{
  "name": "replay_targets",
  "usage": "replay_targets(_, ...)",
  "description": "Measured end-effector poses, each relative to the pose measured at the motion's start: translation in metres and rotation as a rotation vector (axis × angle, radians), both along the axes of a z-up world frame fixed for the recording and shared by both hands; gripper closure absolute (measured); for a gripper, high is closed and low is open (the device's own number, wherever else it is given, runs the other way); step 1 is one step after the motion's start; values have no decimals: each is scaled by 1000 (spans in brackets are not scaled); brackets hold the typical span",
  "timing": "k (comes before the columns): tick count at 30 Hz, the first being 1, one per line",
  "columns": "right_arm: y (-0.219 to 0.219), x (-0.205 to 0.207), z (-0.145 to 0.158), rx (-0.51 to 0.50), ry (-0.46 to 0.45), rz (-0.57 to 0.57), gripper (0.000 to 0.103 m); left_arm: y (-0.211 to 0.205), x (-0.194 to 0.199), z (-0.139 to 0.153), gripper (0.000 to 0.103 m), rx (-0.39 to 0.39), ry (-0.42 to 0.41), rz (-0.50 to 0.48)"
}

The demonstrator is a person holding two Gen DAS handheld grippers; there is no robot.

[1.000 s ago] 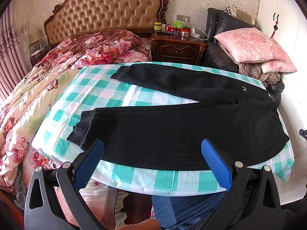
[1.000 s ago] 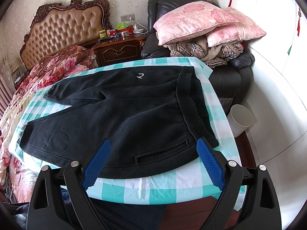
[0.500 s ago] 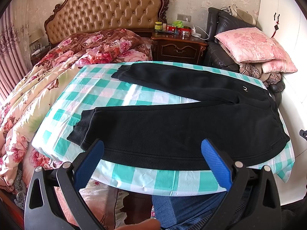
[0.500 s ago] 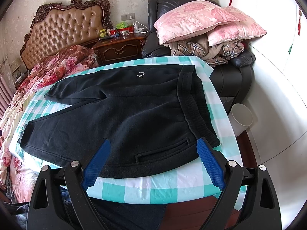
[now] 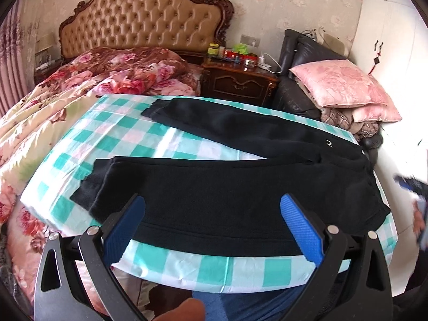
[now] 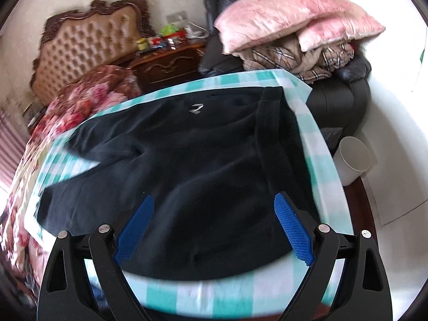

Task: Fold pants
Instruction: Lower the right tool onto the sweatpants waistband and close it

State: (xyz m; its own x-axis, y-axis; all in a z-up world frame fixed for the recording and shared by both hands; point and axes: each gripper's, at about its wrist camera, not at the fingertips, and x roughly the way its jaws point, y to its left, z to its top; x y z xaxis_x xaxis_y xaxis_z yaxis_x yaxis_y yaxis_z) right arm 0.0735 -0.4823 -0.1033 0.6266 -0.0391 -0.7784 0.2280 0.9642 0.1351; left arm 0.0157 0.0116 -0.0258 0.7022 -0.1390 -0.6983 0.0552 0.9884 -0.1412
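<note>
Black pants lie flat on a teal-and-white checked cloth, legs spread apart toward the left, waistband to the right. My left gripper is open and empty, above the near leg's lower edge. In the right wrist view the pants fill the middle, with a small silver logo and the waistband at right. My right gripper is open and empty, over the hip part near the front edge. That view is blurred by motion.
A floral bed with a tufted headboard lies left. A dark nightstand with bottles stands behind. A black chair holds pink pillows and plaid clothes. A white bin stands on the floor at right.
Both grippers have moved forward over the pants. The right one moved fast and tilted, so its view is blurred. Both stay open.
</note>
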Motion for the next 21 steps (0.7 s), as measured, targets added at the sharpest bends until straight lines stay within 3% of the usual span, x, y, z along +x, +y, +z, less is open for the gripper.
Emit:
replay_targets(6, -62, 134, -20, -106, 166, -81, 15, -6, 18, -18, 2, -118, 105, -66)
replay_targets(9, -94, 187, -36, -91, 248, -84, 15, -10, 26, -30, 2, -140, 134, -90)
replay_targets(13, -131, 230, -59, -54, 308, -93, 14, -8, 41, -49, 2, -128, 186, -85)
replay_targets(18, -144, 259, -82, -23, 339, -58, 15, 5, 60, -65, 2, -149, 237, -46)
replay_targets(19, -145, 262, -84, -24, 339, -47, 21, 6, 63, -66, 2, -153, 242, -41)
replay_targets(20, -146, 264, -86, -19, 338, -28, 35, 7, 67, -67, 2, -156, 248, -39)
replay_targets(21, -145, 265, -87, -16, 329, -19, 38, 8, 70, -69, 2, -154, 251, -38)
